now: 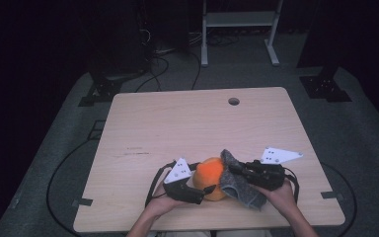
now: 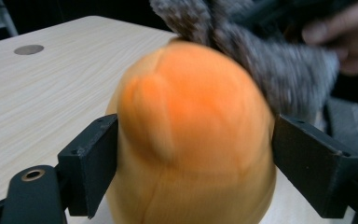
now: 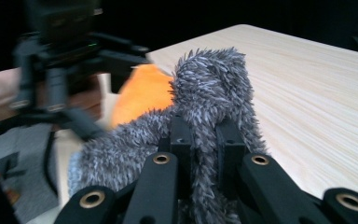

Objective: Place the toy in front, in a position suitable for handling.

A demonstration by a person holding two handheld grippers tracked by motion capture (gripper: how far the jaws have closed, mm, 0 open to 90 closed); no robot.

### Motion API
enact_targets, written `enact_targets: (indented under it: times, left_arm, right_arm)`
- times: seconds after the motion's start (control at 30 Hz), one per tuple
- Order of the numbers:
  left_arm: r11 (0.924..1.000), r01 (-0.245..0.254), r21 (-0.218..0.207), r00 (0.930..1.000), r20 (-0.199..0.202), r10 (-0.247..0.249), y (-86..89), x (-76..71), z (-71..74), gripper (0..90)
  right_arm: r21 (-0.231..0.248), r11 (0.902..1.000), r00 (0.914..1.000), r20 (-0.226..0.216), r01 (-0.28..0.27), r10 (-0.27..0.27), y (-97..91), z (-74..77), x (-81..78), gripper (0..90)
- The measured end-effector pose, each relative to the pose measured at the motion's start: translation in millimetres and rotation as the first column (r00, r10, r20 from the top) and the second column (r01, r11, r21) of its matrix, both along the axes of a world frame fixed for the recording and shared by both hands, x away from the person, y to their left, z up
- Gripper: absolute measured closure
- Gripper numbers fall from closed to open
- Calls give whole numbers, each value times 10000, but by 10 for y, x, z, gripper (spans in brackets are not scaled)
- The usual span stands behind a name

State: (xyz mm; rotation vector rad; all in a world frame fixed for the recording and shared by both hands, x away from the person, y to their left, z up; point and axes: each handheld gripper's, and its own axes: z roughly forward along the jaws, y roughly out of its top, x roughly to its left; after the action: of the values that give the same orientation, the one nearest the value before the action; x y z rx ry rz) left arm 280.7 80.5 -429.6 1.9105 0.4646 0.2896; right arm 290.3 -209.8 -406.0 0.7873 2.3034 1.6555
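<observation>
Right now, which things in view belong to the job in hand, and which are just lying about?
In the job:
- orange plush toy, between the left gripper jaws
- grey fuzzy cloth, clamped in the right gripper and lying against the toy

Just there:
- table with its round hole
- white frame on the floor behind
- floor cables

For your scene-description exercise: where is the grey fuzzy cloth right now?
High view: the grey fuzzy cloth lies near the table's front edge, right of the orange plush, pinched in the right tool.
</observation>
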Motion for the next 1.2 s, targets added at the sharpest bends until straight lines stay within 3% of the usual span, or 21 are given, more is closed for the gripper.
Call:
enact_targets:
  times: [0.1, 0.17, 0.23, 0.27, 0.4, 0.5, 0.53, 0.63, 0.77, 0.8, 0.83, 0.87, 1.0, 1.1, 1.2]
  left_arm:
    - [9999, -124, 93, 9997, 217, 122, -41, -6, -1, 269]
    - [9997, -258, 33, 9995, 156, 257, -44, 0, -7, 293]
    - [9994, -349, 1, 9993, 90, 349, -38, 5, -13, 299]
    - [9993, -384, -31, 9992, 80, 384, -37, 5, -16, 303]
    - [9992, -400, -53, 9992, 75, 400, -44, -8, -28, 325]
    - [9997, -247, 37, 9994, 248, 246, -53, -36, -36, 348]
    - [9998, -196, 65, 9994, 291, 194, -59, -46, -37, 352]
    - [10000, -5, 98, 9994, 345, 2, -81, -67, -46, 351]
    - [9996, 189, 189, 9985, 503, -198, -110, -89, -48, 344]
    - [9991, 349, 222, 9980, 516, -360, -106, -93, -43, 334]
    - [9984, 523, 213, 9972, 531, -534, -97, -93, -40, 262]
    - [9979, 621, 192, 9968, 484, -629, -81, -86, -34, 262]
    - [9984, 541, 143, 9982, 232, -544, -45, -51, -35, 177]
    - [9979, 619, 188, 9967, 512, -628, -82, -90, -64, 263]
    - [9974, 635, 355, 9951, 741, -660, -136, -130, -66, 306]
  right_arm:
    - [23, 9999, 9999, -73, 114, -114, -32, -20, 2, 802]
    - [-134, 9999, 10000, 74, 55, -54, -19, -2, -33, 803]
    - [-348, 9992, 9995, 255, -202, 211, 43, 44, -85, 803]
    - [-517, 9966, 9965, 507, -644, 670, 134, 97, -145, 803]
    - [-735, 9926, 9920, 744, -968, 1022, 218, 133, -184, 803]
    - [-469, 9970, 9960, 616, -616, 644, 115, 114, -104, 802]
    - [-283, 9995, 9991, 400, -121, 133, -8, 86, -39, 802]
    - [-296, 9991, 9994, 180, 300, -294, -115, 41, 13, 802]
    - [-248, 9991, 9993, -149, 353, -357, -184, -13, 53, 802]
    - [-327, 9990, 9995, -122, 297, -301, -172, -12, 51, 802]
    - [-417, 9991, 9998, -159, 121, -128, -160, -14, 49, 802]
    - [-417, 9991, 9998, -159, 121, -128, -160, -14, 49, 802]
    - [-310, 9992, 9989, -399, -271, 259, -181, -1, 45, 802]
    - [-420, 9974, 9975, -414, -588, 571, -135, 68, 12, 803]
    - [-647, 9911, 9932, -47, -1164, 1163, 0, 174, -86, 804]
